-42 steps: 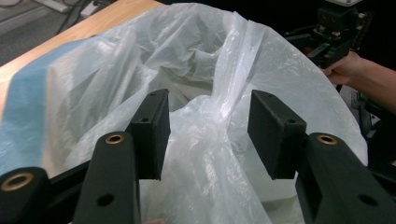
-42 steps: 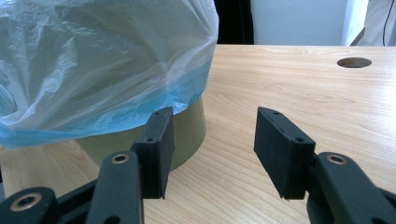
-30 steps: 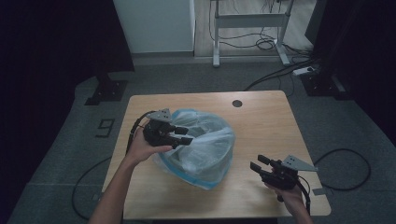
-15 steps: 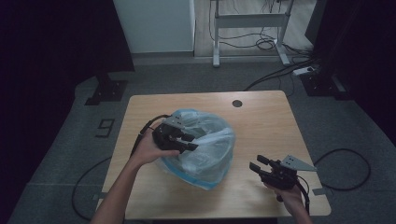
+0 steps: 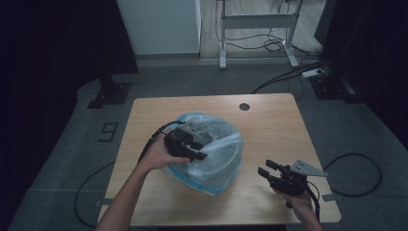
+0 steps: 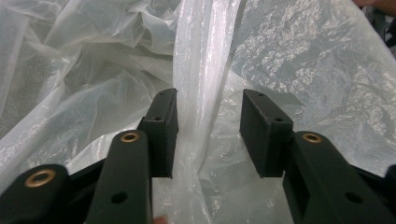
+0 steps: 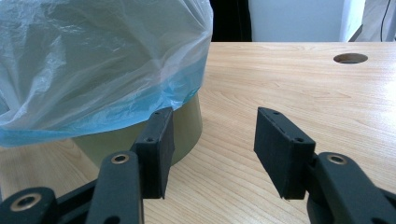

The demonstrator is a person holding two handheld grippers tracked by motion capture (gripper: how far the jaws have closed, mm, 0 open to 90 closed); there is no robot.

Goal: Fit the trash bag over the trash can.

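Two grippers at work on one job: fitting a clear plastic bag over a small olive-green bin that stands on the wooden table, near its middle and slightly toward 7 o'clock. The bag is draped over the bin, its blue-tinted hem hanging partway down the wall.

Step in hand — judged as arranging the film at the bin's mouth. The left gripper sits on top of the bag. Its jaws have just been opening a little and stand apart, with a twisted strand of film running between them; the strand lies close to the left pad, but I see no squeeze on it.

Next move, as a guess: close on that strand and tuck it down inside, or draw the hem lower — gently, since thin film tears and the light bin could tip.

Pose: the left forearm enters from 7 o'clock, hand cupped over the bag's 9 o'clock side. The right gripper is held level near the table's 5 o'clock corner, aimed at the bin's base, jaws apart and empty.
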